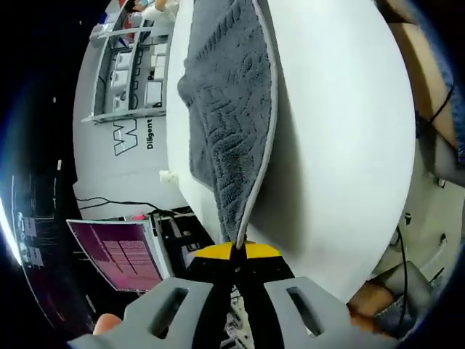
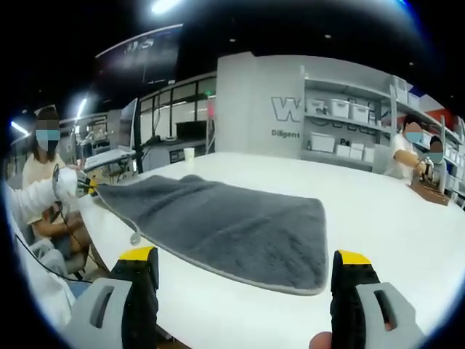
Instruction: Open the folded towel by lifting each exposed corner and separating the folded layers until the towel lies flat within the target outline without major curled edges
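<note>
A grey towel (image 2: 225, 225) with a pale hem lies spread on the white table (image 2: 378, 211), one layer thick as far as I can tell. In the left gripper view the towel (image 1: 229, 109) runs away from my left gripper (image 1: 238, 251), whose yellow-tipped jaws are shut on one corner at the table's edge. That same gripper (image 2: 86, 185) appears at the far left of the right gripper view, held by a white-sleeved hand, pinching the towel's left corner slightly off the table. My right gripper (image 2: 245, 260) stands wide open near the towel's front hem, holding nothing.
The table's near edge (image 2: 218, 320) runs just before my right jaws. A white cup (image 2: 189, 153) stands at the far side. Shelves with white bins (image 2: 341, 123) line the back wall. People sit at the left (image 2: 43, 182) and right (image 2: 407, 156). A pink-lit monitor (image 1: 120, 254) stands beside the table.
</note>
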A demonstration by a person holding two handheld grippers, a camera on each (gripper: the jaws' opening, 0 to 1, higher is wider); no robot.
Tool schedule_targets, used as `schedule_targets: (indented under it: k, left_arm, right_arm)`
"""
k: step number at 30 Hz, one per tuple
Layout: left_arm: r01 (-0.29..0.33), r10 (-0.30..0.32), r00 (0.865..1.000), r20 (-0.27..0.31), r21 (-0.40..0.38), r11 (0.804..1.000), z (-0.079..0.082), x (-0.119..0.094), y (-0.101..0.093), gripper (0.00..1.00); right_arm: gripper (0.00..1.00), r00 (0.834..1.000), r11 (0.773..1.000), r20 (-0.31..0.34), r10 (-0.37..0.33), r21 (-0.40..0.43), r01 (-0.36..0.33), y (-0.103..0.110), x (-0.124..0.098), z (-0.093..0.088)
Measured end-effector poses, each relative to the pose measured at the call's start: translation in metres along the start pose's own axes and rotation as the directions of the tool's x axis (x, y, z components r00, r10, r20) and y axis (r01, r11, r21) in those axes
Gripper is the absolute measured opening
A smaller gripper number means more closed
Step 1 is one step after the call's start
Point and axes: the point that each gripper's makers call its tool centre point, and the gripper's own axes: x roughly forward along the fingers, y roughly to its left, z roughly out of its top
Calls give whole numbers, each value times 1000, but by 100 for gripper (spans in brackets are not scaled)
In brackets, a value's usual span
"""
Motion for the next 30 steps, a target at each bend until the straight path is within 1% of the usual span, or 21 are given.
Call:
schedule_targets:
  k: [3,5,6,7,8,9,11,13,15,16,17,18,19,20,21,22,23,24,27,28,30]
  left_arm:
    - [43,-40,998,42,-78,996,3,-2,-3,3]
    - [60,-50,996,74,-130,990,5,-5,-3,4]
    - [68,-55,995,87,-159,985,5,-7,-2,4]
    - [85,-63,992,107,-208,974,6,-9,-2,5]
    - [93,-66,991,118,-235,968,7,-11,-2,6]
    - [107,-69,988,138,-286,952,6,-13,0,8]
    - [128,-70,983,171,-351,928,7,-18,3,12]
    - [146,-55,974,219,-424,894,10,-24,8,17]
    - [175,-41,964,264,-506,845,13,-32,14,19]
    - [189,-19,954,299,-551,813,17,-36,19,20]
    - [214,3,939,345,-589,780,24,-40,23,22]
    - [240,11,926,378,-608,757,29,-43,25,23]
    - [277,26,905,424,-636,720,37,-48,28,24]
    - [318,42,881,471,-655,686,45,-54,31,25]
    - [382,50,841,538,-657,650,58,-61,32,26]
    - [410,51,824,564,-657,633,64,-64,32,28]
    - [450,55,800,598,-657,604,73,-68,32,29]
    - [477,49,786,617,-654,588,79,-70,30,33]
    - [560,46,737,674,-648,516,99,-76,25,42]
    - [589,48,719,693,-644,488,105,-78,24,45]
    - [645,66,677,733,-634,427,118,-82,24,51]
  right_arm:
    - [99,1000,1000,-2,-2,1,2,0,0,-1]
    - [99,1000,1000,-4,-3,3,3,-1,0,-1]
    - [99,1000,1000,-5,-3,5,3,-1,1,-2]
    - [99,1000,1000,-5,-3,6,3,-1,1,-2]
    - [99,1000,1000,-6,-2,7,2,-1,1,-2]
    - [99,1000,1000,-7,-3,8,3,-1,1,-3]
    - [99,1000,1000,-8,-4,9,4,-2,1,-3]
    - [99,1000,1000,-10,-6,12,6,-3,1,-3]
    - [99,1000,1000,-9,-10,13,10,-5,1,-3]
    - [99,1000,1000,-9,-13,13,13,-5,0,-3]
    - [99,1000,1000,-9,-15,13,15,-6,0,-2]
    - [99,1000,1000,-9,-17,13,17,-6,0,-2]
    - [99,1000,1000,-9,-17,14,18,-7,1,-2]
    - [99,1000,1000,-10,-18,15,18,-7,1,-3]
    - [99,1000,1000,-12,-18,15,18,-7,1,-3]
    - [99,1000,1000,-14,-18,15,19,-7,1,-4]
    - [99,1000,1000,-16,-19,14,20,-7,1,-4]
    - [99,1000,1000,-15,-20,14,20,-8,1,-4]
    - [99,1000,1000,-10,-25,18,25,-10,-1,-3]
    - [99,1000,999,-9,-27,20,28,-11,-2,-3]
    - [99,999,999,-10,-38,21,38,-14,-3,-4]
